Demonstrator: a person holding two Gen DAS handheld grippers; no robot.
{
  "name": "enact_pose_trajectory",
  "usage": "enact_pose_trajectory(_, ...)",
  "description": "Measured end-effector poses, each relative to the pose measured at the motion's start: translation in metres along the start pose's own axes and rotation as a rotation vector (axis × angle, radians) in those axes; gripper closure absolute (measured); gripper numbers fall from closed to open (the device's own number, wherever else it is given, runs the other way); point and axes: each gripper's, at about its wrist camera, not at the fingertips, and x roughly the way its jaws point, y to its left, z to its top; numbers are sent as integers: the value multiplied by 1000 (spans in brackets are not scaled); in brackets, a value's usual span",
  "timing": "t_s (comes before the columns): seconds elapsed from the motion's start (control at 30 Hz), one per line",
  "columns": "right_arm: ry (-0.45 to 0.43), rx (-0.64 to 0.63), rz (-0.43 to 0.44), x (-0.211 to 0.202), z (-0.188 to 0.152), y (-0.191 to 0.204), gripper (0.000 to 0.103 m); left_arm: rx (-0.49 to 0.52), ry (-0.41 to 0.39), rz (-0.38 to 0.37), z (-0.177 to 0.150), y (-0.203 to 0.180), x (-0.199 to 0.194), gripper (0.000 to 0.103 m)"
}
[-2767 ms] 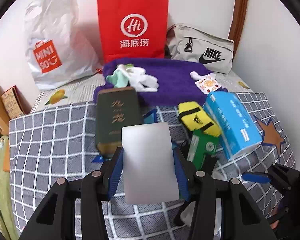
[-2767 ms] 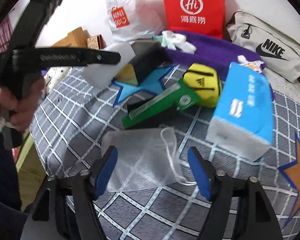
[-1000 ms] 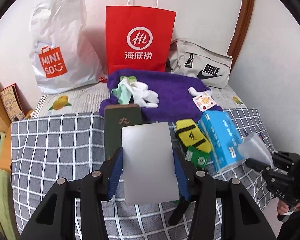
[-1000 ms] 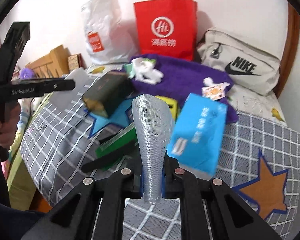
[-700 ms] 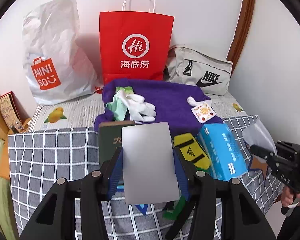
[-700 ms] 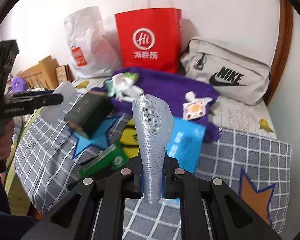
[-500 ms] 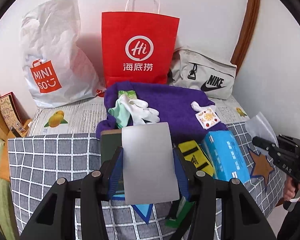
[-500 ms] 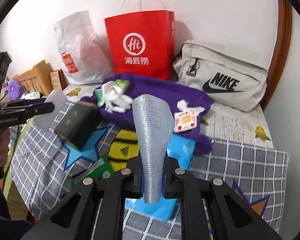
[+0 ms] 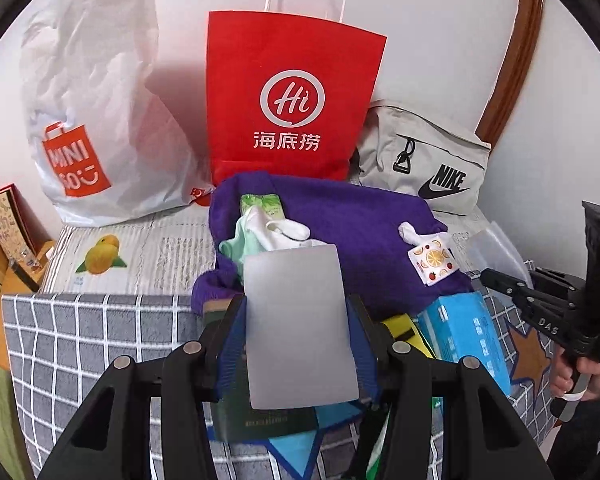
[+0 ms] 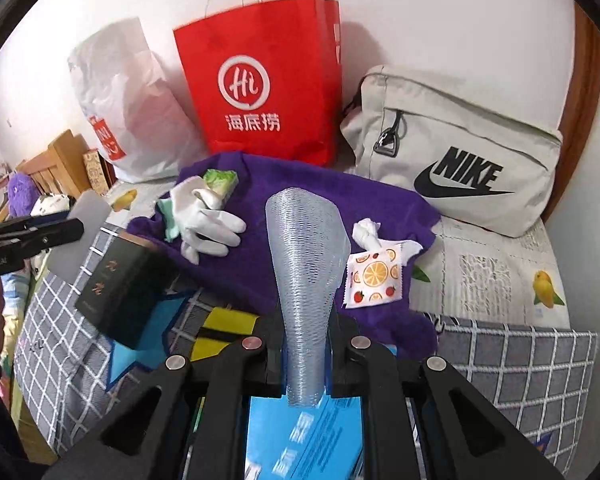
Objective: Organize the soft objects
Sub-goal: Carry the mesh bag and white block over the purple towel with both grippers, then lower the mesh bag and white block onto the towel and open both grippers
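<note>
Carrying step: left gripper [image 9: 296, 344] clamped half-wide on grey flat pouch [image 9: 300, 320], right gripper [image 10: 304, 352] pinched nearly closed on mesh bag [image 10: 306, 264], both above the bed's front edge. Next, probably: forward toward purple towel [image 10: 300, 184], gentle release.

A plain white wall [image 9: 420, 20] stood behind the bed [image 10: 500, 264], evenly lit. A curved brown wooden trim [image 9: 512, 60] ran up it at the right. At the far left stood light wooden furniture [image 10: 60, 160], possibly a bed frame or shelf.
</note>
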Motion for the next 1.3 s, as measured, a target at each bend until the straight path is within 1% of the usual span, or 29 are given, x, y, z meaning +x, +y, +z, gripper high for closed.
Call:
enact_pose_trajectory(0.17,39,11,6,28,10,-11,90,1,13,-4,17,1,21,56)
enact_pose_trajectory(0.23,61,8,18,42,15,-15,90,-17,26,0,23,4,32,56)
enact_pose_trajectory(0.33,95,15,32,60,20,-23,90,-19,40,-2,29,6,47,56)
enact_pose_trajectory(0.4,117,-4,51,72,24,-25,90,-21,48,-10,32,6,55,56)
enact_pose_trajectory(0.47,127,-15,39,80,27,-26,90,-19,60,-14,35,6,63,56)
enact_pose_trajectory(0.7,189,-38,59,109,37,-28,90,-2,81,-17,51,2,87,56)
enact_pose_trajectory(0.83,213,-52,50,119,40,-32,89,-2,95,-28,59,1,100,56)
enact_pose_trajectory(0.87,218,-47,47,122,41,-34,86,-1,99,-32,61,1,103,56)
enact_pose_trajectory(0.9,232,-33,49,125,42,-36,77,2,103,-37,63,-1,106,56)
enact_pose_trajectory(0.93,237,-26,52,128,44,-36,66,8,106,-42,66,-3,111,56)
enact_pose_trajectory(0.97,234,-22,56,129,45,-37,60,14,104,-44,68,-5,114,56)
enact_pose_trajectory(1.0,224,-25,57,129,46,-36,48,21,101,-45,70,-7,118,56)
enact_pose_trajectory(1.03,221,-31,50,129,46,-36,43,25,107,-45,73,-9,122,56)
enact_pose_trajectory(1.1,212,-44,22,129,46,-35,43,37,113,-46,78,-14,129,56)
enact_pose_trajectory(1.2,198,-43,22,123,47,-36,42,61,124,-47,84,-22,140,56)
enact_pose_trajectory(1.3,181,-36,21,115,47,-36,39,108,137,-14,84,-32,154,55)
